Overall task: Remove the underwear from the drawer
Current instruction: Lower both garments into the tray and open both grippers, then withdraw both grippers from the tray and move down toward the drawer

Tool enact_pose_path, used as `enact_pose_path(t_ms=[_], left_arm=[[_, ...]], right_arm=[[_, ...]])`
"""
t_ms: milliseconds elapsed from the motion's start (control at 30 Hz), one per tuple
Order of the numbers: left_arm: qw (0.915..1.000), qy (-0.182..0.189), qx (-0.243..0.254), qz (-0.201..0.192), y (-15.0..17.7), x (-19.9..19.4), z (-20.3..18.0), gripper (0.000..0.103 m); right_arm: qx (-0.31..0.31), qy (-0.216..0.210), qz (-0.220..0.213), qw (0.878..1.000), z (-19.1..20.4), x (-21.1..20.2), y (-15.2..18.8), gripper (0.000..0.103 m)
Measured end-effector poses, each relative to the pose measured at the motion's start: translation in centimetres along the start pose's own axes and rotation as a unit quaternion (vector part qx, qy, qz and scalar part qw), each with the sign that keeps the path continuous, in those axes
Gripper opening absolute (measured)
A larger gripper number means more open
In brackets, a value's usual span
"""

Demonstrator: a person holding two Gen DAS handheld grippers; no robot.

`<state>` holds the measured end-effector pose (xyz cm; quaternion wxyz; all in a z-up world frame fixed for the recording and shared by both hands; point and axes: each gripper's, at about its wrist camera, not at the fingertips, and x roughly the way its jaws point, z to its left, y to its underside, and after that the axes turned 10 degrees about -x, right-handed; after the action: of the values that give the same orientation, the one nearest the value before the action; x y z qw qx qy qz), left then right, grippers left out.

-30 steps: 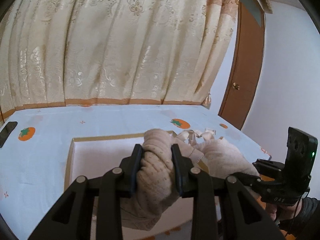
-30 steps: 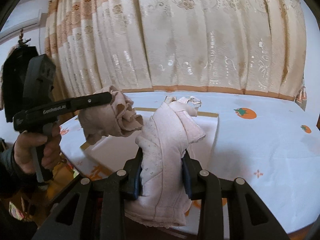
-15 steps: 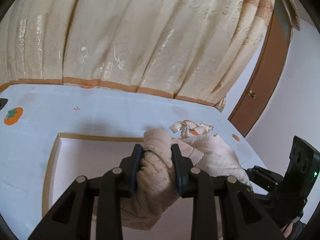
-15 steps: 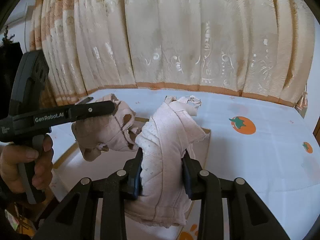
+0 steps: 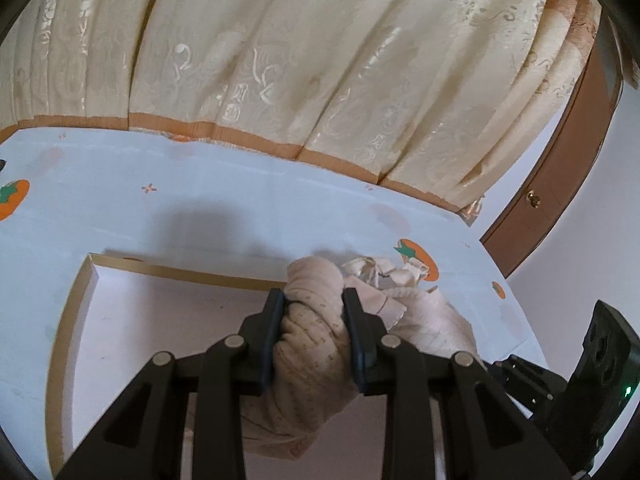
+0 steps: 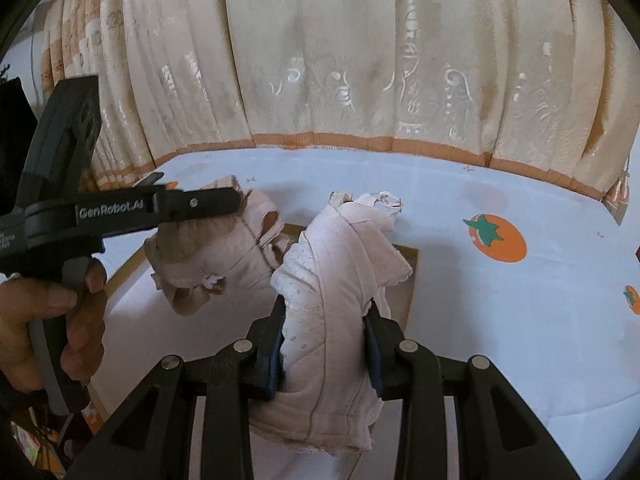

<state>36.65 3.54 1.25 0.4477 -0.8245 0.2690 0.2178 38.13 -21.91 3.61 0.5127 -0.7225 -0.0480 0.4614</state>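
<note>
The beige underwear (image 5: 316, 344) sits pinched in the left gripper (image 5: 314, 336), the pink underwear (image 6: 336, 300) clamped in the right gripper (image 6: 326, 340); both hang above the drawer (image 5: 80, 296). Since a second ago, both grippers have tilted down toward the drawer, so more of its white floor shows. A third bundle (image 5: 384, 272) lies past the drawer's far rim on the tablecloth (image 5: 240, 200). The curtain (image 6: 360, 60) hangs behind.

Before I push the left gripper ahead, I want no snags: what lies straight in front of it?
Likely the small crumpled cream garment lying on the persimmon-print white tablecloth past the drawer's gold rim; the cream curtain hangs beyond. Depth is unclear.
</note>
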Motion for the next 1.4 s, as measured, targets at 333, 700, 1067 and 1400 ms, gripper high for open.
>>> enact_pose_path(t_ms=[333,700,1067,1400], left_arm=[[0.9996,-0.010,-0.011,0.023,0.6,2.4,0.4,0.029],[0.9999,0.001,0.012,0.008,0.4,1.0,-0.3,0.055],[0.9987,0.028,0.040,-0.015,1.4,-3.9,-1.2,0.060],[0.9949,0.064,0.076,-0.018,4.8,-9.2,-1.1,0.060]], right_arm=[[0.001,0.008,0.024,1.000,-0.4,1.7,0.4,0.037],[-0.008,0.029,0.026,0.999,-0.1,1.4,0.1,0.062],[-0.015,0.040,0.002,0.999,1.9,-3.4,0.9,0.063],[-0.046,0.015,-0.012,0.999,6.7,-8.8,4.7,0.063]])
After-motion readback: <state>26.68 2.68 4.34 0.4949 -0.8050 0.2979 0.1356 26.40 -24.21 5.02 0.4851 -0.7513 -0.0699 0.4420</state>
